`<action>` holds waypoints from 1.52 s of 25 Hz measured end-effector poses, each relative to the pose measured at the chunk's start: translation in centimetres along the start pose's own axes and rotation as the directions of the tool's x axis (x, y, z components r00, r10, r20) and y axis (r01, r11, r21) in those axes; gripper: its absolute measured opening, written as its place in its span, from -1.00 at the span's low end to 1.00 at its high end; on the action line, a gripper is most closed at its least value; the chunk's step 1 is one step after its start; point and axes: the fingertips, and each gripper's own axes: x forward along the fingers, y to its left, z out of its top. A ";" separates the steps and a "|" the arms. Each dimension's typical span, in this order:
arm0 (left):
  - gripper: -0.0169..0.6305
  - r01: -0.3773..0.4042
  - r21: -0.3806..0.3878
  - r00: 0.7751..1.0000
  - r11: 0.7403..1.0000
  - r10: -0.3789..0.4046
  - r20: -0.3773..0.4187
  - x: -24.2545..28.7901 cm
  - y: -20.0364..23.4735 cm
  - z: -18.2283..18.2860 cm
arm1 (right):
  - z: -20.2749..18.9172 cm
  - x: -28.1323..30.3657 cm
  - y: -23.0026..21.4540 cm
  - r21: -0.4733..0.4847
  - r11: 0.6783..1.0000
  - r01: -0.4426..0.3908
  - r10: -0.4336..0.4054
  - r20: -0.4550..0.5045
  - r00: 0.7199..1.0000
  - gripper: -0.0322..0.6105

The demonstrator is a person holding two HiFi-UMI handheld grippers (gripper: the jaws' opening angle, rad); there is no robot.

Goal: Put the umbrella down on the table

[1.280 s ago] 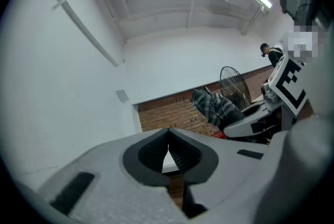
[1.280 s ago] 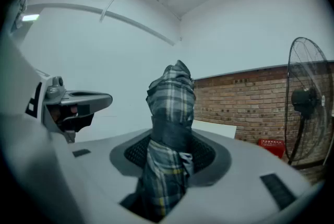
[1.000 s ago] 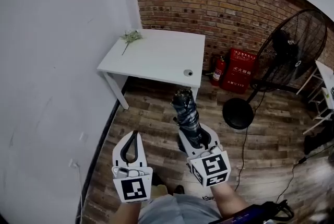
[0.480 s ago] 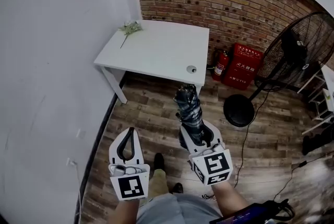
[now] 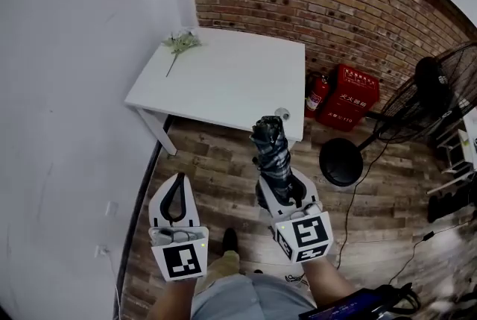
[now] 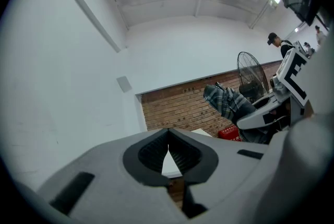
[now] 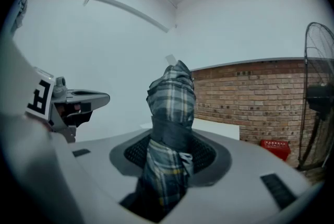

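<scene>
A folded plaid umbrella (image 5: 271, 157) stands out forward from my right gripper (image 5: 282, 188), whose jaws are shut on its lower part; the right gripper view shows the umbrella (image 7: 169, 129) clamped between the dark pads. Its tip reaches the near edge of the white table (image 5: 223, 83) in the head view. My left gripper (image 5: 175, 199) is held beside it over the wooden floor, jaws shut with nothing between them, as seen at the left gripper (image 6: 168, 155). The umbrella (image 6: 229, 103) also shows at the right of the left gripper view.
A green sprig (image 5: 179, 44) lies at the table's far left corner and a small round object (image 5: 281, 114) near its front right corner. A red box (image 5: 355, 96) and fire extinguisher (image 5: 316, 94) stand by the brick wall, a large floor fan (image 5: 417, 110) at the right. White wall on the left.
Both grippers have moved forward toward the table with the umbrella. The umbrella's tip, earlier over the floor, now reaches the table's near edge.
</scene>
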 end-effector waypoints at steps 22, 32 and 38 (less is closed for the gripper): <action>-0.92 0.052 0.010 0.996 0.999 -0.052 0.072 12.2 7.6 0.2 | 5.8 13.2 -1.5 -0.029 0.997 0.074 -0.072 0.068 0.995 -0.34; -0.92 0.075 0.015 0.996 0.997 -0.076 0.051 16.3 6.8 -0.7 | 5.9 16.0 -4.4 -0.020 0.996 0.086 -0.085 0.061 0.995 -0.34; -0.92 0.077 0.027 0.997 0.997 -0.077 0.005 21.0 7.0 -2.1 | 5.5 19.7 -7.2 0.007 0.997 0.083 -0.083 0.043 0.996 -0.34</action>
